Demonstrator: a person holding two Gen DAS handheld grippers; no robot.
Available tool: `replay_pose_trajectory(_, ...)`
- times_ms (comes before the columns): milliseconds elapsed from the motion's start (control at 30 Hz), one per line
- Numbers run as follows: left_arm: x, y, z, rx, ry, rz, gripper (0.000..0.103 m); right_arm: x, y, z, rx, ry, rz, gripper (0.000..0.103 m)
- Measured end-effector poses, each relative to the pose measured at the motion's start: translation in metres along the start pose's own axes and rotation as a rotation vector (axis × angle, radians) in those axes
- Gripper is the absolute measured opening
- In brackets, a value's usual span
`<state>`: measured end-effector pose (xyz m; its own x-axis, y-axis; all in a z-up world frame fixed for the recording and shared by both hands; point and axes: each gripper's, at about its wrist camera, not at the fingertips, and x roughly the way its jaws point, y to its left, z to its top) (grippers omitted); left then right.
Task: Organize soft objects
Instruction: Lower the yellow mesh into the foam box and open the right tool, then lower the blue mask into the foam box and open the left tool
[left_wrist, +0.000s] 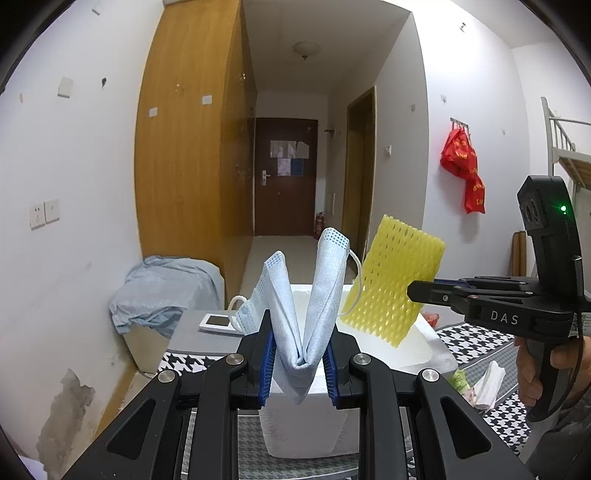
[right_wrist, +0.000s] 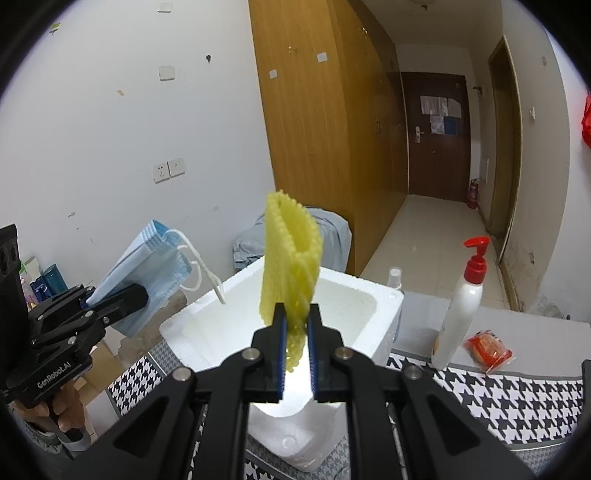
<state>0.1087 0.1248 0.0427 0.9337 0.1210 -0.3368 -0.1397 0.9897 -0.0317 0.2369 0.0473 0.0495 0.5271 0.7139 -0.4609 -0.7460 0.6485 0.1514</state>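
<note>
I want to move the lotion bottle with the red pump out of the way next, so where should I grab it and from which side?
Grip the white pump bottle around its straight body, below the red pump head. It stands upright on the table, so come in level from the front, jaws either side. The pump neck looks too narrow and wobbly. Both grippers are full now, so free one first.

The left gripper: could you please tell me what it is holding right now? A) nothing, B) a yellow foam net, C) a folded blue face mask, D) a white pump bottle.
C: the left gripper is clamped on the fold of a blue face mask, while the yellow foam net is in the right gripper, above the white foam box.
</note>
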Motion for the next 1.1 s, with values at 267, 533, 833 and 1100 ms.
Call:
replay_pose_trajectory(267, 0.002, 0.002, 0.0, -0.005, 0.0, 0.003, 0.024, 0.007, -0.002, 0.0, 0.003, 0.019, 0.013, 0.02)
replay_pose_trajectory(533, 0.004, 0.004, -0.001, -0.02, 0.01, 0.007, 0.024, 0.003, -0.005, 0.0, 0.019, 0.002, 0.032, 0.072)
replay_pose_trajectory(833, 0.005, 0.004, 0.0, -0.018, 0.014, 0.002, 0.024, -0.006, 0.0, -0.002, -0.005, -0.03, 0.032, 0.102)
replay_pose_trajectory(1100, 0.009, 0.003, 0.002, -0.013, 0.021, -0.002, 0.024, -0.018, -0.006, -0.006, 0.002, -0.048, 0.011, 0.102)
